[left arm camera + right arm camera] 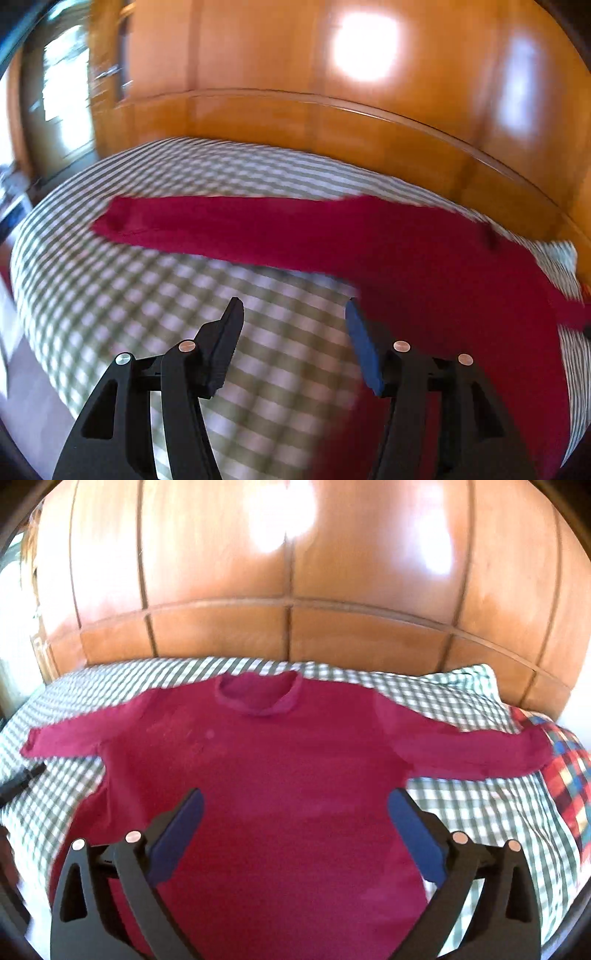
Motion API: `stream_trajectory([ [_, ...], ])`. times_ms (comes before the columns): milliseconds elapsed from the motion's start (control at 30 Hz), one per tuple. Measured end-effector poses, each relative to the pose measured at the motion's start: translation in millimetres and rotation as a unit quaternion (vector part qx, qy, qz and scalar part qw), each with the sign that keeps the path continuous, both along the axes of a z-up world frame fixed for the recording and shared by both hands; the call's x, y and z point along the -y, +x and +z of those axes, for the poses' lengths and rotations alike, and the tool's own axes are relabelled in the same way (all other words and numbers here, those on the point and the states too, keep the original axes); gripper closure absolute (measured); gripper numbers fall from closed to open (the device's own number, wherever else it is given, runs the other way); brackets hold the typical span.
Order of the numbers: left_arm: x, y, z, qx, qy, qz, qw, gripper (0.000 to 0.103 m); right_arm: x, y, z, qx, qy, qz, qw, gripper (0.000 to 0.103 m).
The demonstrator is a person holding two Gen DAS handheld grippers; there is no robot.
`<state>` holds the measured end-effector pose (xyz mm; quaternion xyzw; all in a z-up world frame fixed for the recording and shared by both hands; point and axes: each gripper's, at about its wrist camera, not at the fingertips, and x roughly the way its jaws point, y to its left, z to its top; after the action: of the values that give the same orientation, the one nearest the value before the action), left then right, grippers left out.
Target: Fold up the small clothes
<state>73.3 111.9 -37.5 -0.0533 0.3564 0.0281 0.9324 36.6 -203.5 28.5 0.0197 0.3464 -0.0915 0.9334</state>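
Note:
A dark red long-sleeved top (266, 760) lies flat on the checked bed cover, collar (256, 694) away from me, both sleeves spread out. My right gripper (295, 801) is open and empty, hovering over the lower body of the top. In the left wrist view the top's left sleeve (236, 229) stretches across the bed and its body (461, 314) fills the right side. My left gripper (293, 308) is open and empty, above the bed cover just left of the top's side edge, below the sleeve. This view is blurred.
The green-and-white checked bed cover (461, 812) lies against a glossy wooden headboard (291, 590). A red, blue and white plaid cloth (565, 775) lies at the right edge under the right cuff. A dark object (22, 779) shows at the left edge. The bed's left edge (33, 332) drops away.

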Motion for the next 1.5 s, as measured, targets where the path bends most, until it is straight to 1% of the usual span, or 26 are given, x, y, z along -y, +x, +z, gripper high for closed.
stream_trajectory([
  [33,15,-3,-1,0.000,0.002,-0.019,0.9998,0.047,6,-9,7,0.014,0.001,-0.013,1.000,0.003],
  [67,34,-7,-2,-0.001,0.007,-0.042,0.9991,0.044,9,-15,12,0.026,0.001,-0.020,0.999,0.003],
  [133,58,-11,-5,-0.004,0.017,-0.072,0.9973,0.043,20,-30,24,0.052,0.004,-0.038,0.998,0.003],
  [200,83,-15,-10,-0.012,0.023,-0.106,0.9941,0.043,32,-44,32,0.072,0.003,-0.059,0.996,0.003],
  [300,114,-20,-15,-0.014,0.047,-0.142,0.9887,0.043,59,-63,45,0.093,0.002,-0.108,0.990,0.003],
  [433,139,-23,-18,-0.012,0.064,-0.177,0.9820,0.043,101,-83,53,0.116,0.016,-0.174,0.978,0.002],
  [500,151,-25,-19,-0.010,0.074,-0.193,0.9784,0.043,127,-95,57,0.128,0.027,-0.219,0.967,0.003],
  [567,165,-26,-19,-0.010,0.083,-0.205,0.9752,0.043,148,-107,59,0.135,0.035,-0.248,0.959,0.002],
  [733,187,-27,-21,-0.016,0.096,-0.227,0.9690,0.043,183,-126,61,0.142,0.039,-0.289,0.946,0.002],
  [933,208,-26,-25,-0.021,0.108,-0.245,0.9634,0.043,208,-143,57,0.143,0.043,-0.317,0.937,0.002],
  [1267,231,-21,-33,-0.034,0.123,-0.263,0.9563,0.043,233,-148,43,0.127,0.040,-0.339,0.931,0.002],
  [1500,240,-17,-39,-0.041,0.127,-0.266,0.9547,0.043,246,-146,33,0.114,0.037,-0.349,0.929,0.002],
])
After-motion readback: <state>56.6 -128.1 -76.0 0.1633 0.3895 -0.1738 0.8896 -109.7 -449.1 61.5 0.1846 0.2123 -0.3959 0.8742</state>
